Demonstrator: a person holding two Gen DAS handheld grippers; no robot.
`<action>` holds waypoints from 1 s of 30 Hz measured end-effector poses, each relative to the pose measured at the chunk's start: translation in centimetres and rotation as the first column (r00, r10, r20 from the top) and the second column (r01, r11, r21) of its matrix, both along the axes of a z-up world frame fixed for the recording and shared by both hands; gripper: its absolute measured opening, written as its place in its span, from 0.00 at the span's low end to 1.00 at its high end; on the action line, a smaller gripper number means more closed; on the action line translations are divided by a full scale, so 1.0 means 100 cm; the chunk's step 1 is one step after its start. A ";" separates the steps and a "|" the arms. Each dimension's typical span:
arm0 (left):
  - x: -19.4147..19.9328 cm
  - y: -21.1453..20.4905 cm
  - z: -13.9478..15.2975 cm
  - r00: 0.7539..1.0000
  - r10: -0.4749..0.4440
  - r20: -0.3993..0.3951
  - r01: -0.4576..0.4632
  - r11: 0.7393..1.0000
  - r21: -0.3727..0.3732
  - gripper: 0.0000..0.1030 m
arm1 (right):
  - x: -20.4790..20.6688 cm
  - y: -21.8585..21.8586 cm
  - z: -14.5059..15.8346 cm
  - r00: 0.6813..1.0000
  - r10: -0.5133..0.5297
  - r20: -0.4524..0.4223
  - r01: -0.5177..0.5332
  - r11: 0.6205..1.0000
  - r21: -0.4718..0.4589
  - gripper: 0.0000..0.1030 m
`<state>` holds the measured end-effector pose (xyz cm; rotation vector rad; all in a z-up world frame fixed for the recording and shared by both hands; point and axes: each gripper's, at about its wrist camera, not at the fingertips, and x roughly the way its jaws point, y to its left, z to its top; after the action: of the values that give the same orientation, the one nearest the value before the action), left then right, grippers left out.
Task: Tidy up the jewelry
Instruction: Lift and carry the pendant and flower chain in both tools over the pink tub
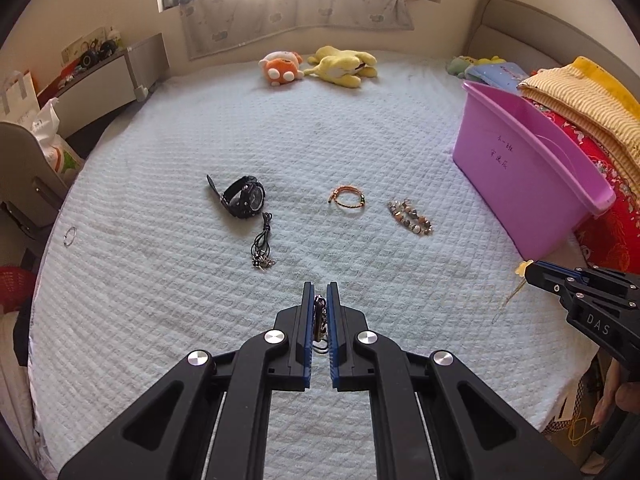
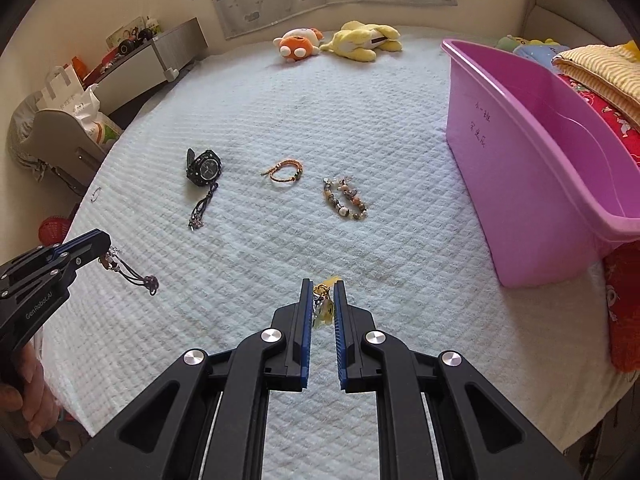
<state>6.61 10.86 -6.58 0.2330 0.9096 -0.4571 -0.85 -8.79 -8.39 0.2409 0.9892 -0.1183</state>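
Note:
On the white quilted bed lie a black watch [image 1: 244, 197], a black cord necklace [image 1: 262, 246], an orange braided bracelet [image 1: 347, 197] and a beaded bracelet [image 1: 410, 217]. My left gripper [image 1: 320, 292] is shut on a black cord pendant necklace [image 1: 320, 318], whose cord hangs below it in the right wrist view [image 2: 132, 274]. My right gripper [image 2: 323, 286] is shut on a yellow charm with a gold chain [image 2: 325, 304]; its chain dangles in the left wrist view [image 1: 508, 300]. A pink plastic tub [image 1: 532, 168] stands at the right, also seen in the right wrist view [image 2: 532, 152].
A small silver ring [image 1: 70, 236] lies near the bed's left edge. Two plush toys [image 1: 320, 66] sit at the far side. Folded blankets [image 1: 592, 112] are stacked behind the tub. A cabinet [image 1: 100, 84] and bags stand left of the bed.

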 end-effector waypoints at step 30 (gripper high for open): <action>-0.031 -0.144 0.180 0.965 -0.258 0.042 0.261 0.951 -0.168 0.07 | -0.071 -0.124 0.197 0.970 -0.200 0.137 0.206 0.978 -0.030 0.10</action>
<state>3.50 -3.54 11.39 0.1987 0.8175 -0.7730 -7.90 -21.15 11.27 0.3053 0.8265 -0.3074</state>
